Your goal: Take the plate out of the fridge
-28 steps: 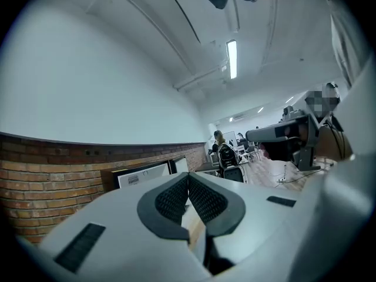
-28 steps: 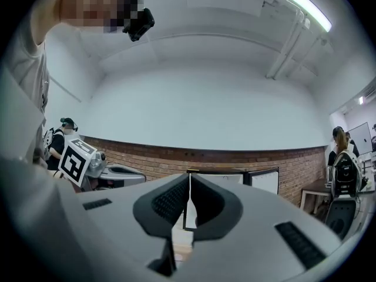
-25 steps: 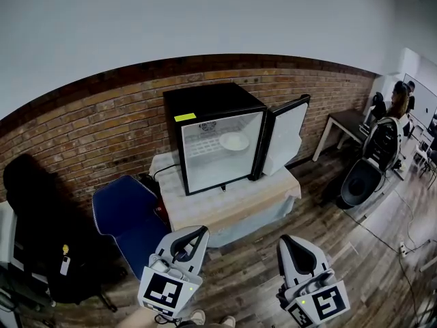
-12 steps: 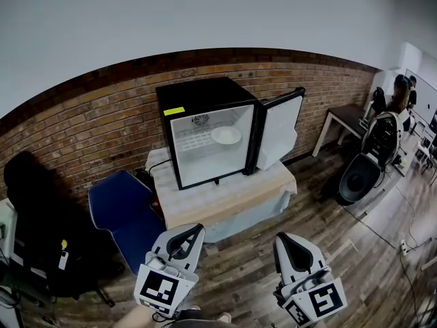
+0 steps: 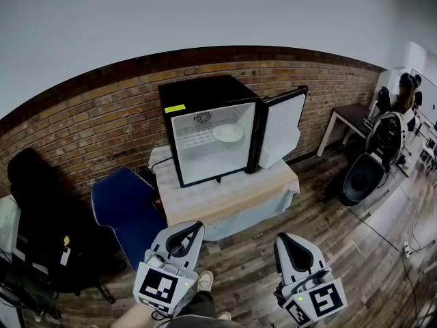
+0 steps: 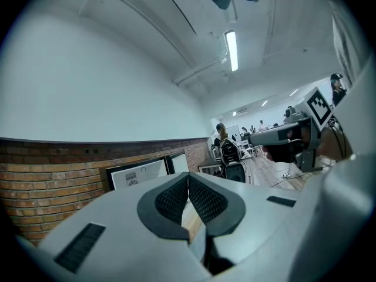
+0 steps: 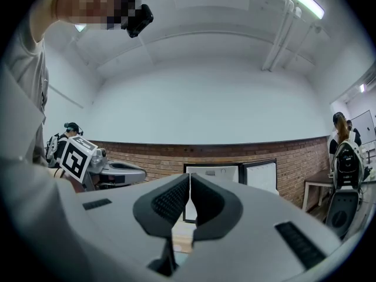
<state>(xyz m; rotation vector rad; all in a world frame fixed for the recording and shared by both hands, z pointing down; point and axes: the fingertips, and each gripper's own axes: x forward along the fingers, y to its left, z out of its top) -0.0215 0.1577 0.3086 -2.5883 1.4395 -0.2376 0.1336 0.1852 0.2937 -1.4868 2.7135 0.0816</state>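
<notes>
A small black fridge [image 5: 205, 98] stands on a cloth-covered table [image 5: 232, 200] against the brick wall, its door [image 5: 283, 128] swung open to the right. Inside, a white plate [image 5: 228, 133] lies on the wire shelf. My left gripper [image 5: 183, 237] and right gripper [image 5: 292, 247] hang low at the bottom of the head view, well short of the table, both shut and empty. The fridge [image 6: 141, 172] shows small beyond the shut left jaws, and the fridge [image 7: 220, 175] also shows past the shut right jaws.
A blue chair [image 5: 123, 210] stands left of the table, with a dark chair and bag [image 5: 41, 217] further left. A white side table [image 5: 348, 118] and a round machine [image 5: 365, 173] are at the right. Wooden floor [image 5: 252, 265] lies between me and the table.
The view has shifted slightly; the fridge sits a little higher and closer to centre than a second ago. A shoe has come into view at the bottom. Both grippers stay shut.
</notes>
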